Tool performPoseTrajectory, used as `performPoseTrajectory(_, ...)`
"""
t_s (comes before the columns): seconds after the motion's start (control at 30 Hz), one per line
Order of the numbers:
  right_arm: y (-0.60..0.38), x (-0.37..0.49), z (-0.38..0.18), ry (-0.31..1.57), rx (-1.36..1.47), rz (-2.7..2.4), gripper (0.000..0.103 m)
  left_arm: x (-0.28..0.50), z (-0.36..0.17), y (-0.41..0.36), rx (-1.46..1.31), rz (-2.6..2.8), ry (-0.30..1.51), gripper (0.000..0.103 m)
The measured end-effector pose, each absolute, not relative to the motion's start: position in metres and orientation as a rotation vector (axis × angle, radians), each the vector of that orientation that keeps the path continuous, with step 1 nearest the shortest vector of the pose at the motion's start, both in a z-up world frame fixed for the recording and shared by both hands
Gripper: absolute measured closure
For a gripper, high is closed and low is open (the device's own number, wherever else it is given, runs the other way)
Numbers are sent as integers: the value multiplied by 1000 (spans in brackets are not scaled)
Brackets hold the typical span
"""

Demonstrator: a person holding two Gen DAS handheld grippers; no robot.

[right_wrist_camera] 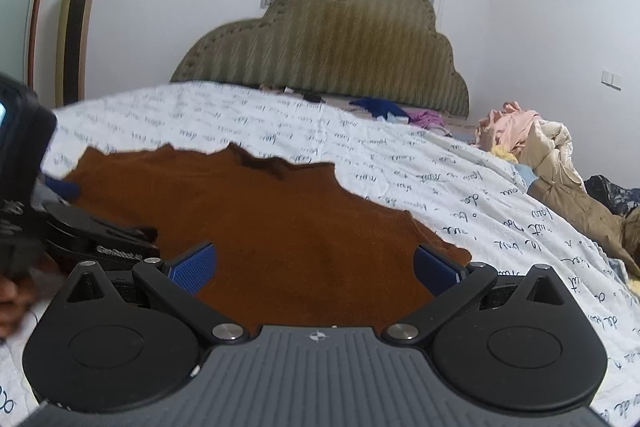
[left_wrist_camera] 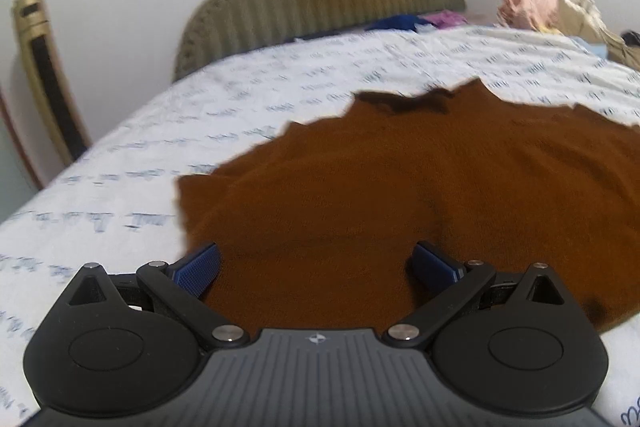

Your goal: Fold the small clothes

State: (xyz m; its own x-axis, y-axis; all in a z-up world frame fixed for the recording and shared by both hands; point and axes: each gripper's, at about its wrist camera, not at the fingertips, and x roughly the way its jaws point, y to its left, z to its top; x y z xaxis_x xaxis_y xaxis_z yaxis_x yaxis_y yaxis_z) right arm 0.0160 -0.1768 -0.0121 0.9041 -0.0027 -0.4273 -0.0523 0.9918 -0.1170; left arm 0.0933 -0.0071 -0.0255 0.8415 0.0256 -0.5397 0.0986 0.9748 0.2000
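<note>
A rust-brown knitted garment lies spread on the bed; it also shows in the right wrist view. My left gripper is open, low over the garment's near left part, with its blue pads on either side of the fabric. My right gripper is open over the garment's near right part. The left gripper's black body shows at the left edge of the right wrist view, resting on the garment.
The bed has a white sheet with printed script and an olive scalloped headboard. A pile of other clothes lies at the far right, and blue and purple items by the headboard.
</note>
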Motion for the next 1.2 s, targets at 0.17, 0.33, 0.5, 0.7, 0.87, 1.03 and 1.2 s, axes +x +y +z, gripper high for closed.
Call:
performPoseTrajectory(0.17, -161, 17, -2, 435, -147, 69, 0, 92, -10, 17, 209, -4, 577, 0)
performPoseTrajectory(0.33, -137, 13, 2, 391, -252, 63, 0, 98, 3, 46, 175, 50, 588, 0)
performPoseTrajectory(0.5, -121, 10, 5, 373, -311, 93, 0, 103, 6, 61, 180, 87, 591, 0)
performPoseTrajectory(0.7, -102, 7, 1, 382, -334, 146, 0, 107, 5, 66, 213, 107, 590, 0)
performPoseTrajectory(0.87, -78, -1, -5, 365, -414, 164, 1, 111, 3, 71, 225, 118, 598, 0)
performPoseTrajectory(1.03, -49, -9, -12, 305, -565, 161, 2, 119, 6, 90, 142, 25, 639, 0)
performPoseTrajectory(1.2, -15, -19, -23, 284, -669, 220, 3, 146, 7, 110, 92, -161, 805, 0)
